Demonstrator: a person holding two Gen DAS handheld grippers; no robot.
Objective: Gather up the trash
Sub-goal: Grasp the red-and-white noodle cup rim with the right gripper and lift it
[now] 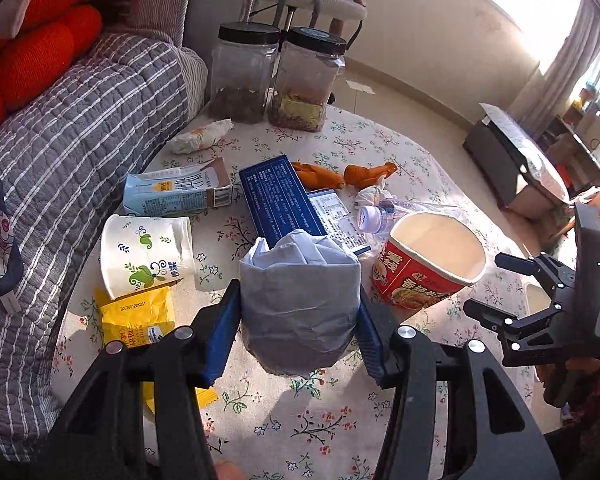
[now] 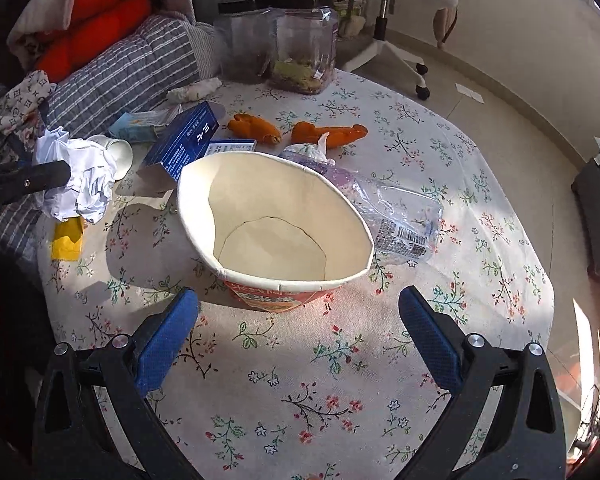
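In the left wrist view my left gripper (image 1: 298, 300) is shut on a crumpled white paper ball (image 1: 300, 280), a blue pad pressed to each side, held above the floral table (image 1: 300, 420). The right wrist view shows the same paper ball (image 2: 80, 176) at the far left. A red noodle cup (image 1: 428, 272) stands empty just right of it. My right gripper (image 2: 298, 296) is open, its pads wide apart just short of the noodle cup (image 2: 276, 216), with nothing between them. It also shows at the right edge as the right gripper (image 1: 486, 282).
Litter lies around: a paper cup (image 1: 148, 252), milk carton (image 1: 172, 194), blue box (image 1: 276, 200), yellow wrapper (image 1: 136, 316), squashed plastic bottle (image 2: 396, 212), orange peels (image 1: 320, 176), a tissue (image 1: 200, 138). Two jars (image 1: 244, 76) stand at the back. A striped sofa (image 1: 80, 120) borders the left.
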